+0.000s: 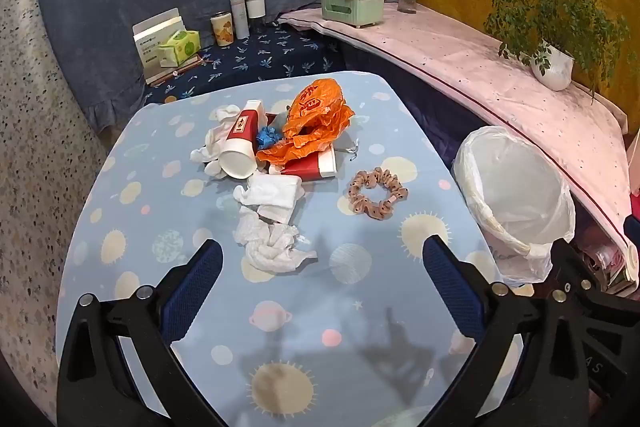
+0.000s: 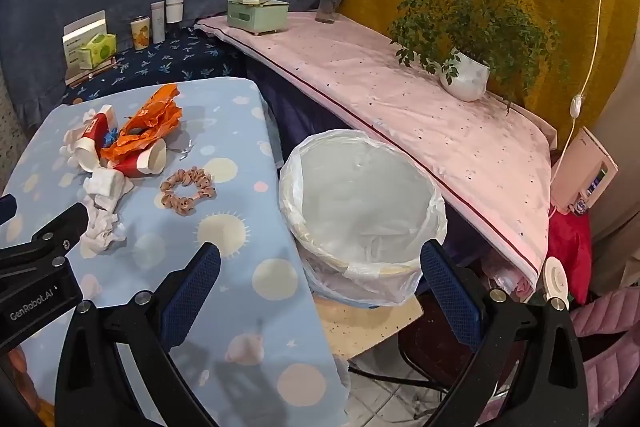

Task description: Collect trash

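The left tool (image 1: pixel 322 259) hovers above the near part of the table (image 1: pixel 168 307), which is covered by a light-blue cloth printed with suns and planets. Its two blue-padded fingers are spread wide and hold nothing. The right tool (image 2: pixel 320 261) is likewise spread wide and unloaded; it sits over the right edge of the table, with the bin beyond its fingers.

The trash lies in a cluster at the far centre of the table:
- a crumpled white tissue (image 1: pixel 274 245), nearest the left tool, just ahead of its fingers;
- a folded white paper wad (image 1: pixel 274 195) behind it;
- a red-and-white paper cup lying on its side (image 1: pixel 240 143), mouth toward the camera;
- a second red-and-white paper cup (image 1: pixel 316 167) partly under a crumpled orange plastic bag (image 1: pixel 316 119);
- a small blue crumpled scrap (image 1: pixel 267 137) between the first cup and the bag.

A beige dotted fabric scrunchie (image 1: pixel 376 193) lies apart, right of the cluster.

A round waste bin lined with a translucent white bag (image 2: pixel 360 203) stands just beside the right edge of the table.
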Demonstrator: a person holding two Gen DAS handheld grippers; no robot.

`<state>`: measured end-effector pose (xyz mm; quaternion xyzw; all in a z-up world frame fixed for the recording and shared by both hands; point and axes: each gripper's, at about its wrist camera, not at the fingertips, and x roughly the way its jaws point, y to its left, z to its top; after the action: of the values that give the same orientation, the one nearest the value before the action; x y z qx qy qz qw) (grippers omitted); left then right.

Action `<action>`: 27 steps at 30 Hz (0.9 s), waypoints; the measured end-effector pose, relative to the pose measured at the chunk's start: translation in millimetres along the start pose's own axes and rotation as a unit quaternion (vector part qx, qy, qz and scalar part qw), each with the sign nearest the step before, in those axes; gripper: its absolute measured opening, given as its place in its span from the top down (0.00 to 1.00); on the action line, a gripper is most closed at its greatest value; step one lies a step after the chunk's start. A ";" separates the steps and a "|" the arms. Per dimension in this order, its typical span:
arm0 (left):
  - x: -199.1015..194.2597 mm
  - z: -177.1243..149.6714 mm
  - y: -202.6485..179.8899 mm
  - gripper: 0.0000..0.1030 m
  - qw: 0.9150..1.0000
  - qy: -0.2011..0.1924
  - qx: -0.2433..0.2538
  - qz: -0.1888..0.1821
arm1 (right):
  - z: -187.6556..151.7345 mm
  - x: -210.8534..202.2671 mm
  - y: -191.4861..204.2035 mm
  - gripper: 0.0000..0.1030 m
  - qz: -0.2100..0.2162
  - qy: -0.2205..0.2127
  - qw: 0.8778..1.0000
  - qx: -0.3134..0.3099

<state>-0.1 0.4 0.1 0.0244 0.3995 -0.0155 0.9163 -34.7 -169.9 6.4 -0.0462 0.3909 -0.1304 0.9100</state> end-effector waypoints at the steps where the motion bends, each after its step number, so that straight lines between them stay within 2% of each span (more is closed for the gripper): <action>1: 0.0 0.0 0.1 0.07 1.000 0.000 0.000 -0.001 | -0.4 0.4 0.7 0.07 0.000 0.000 1.000 -0.001; 18: -2.3 -5.4 8.1 0.07 1.000 -0.002 0.001 -0.002 | 3.2 -5.2 -0.7 0.07 -0.008 -0.007 1.000 -0.002; 27: -5.5 1.1 -4.0 0.08 1.000 -0.004 0.005 0.001 | 3.6 -5.9 -1.1 0.07 -0.005 -0.006 1.000 0.002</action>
<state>-3.2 -3.7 4.8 0.0292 0.3955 -0.0166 0.9179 -36.2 -169.5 13.2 -0.0474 0.3846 -0.1352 0.9119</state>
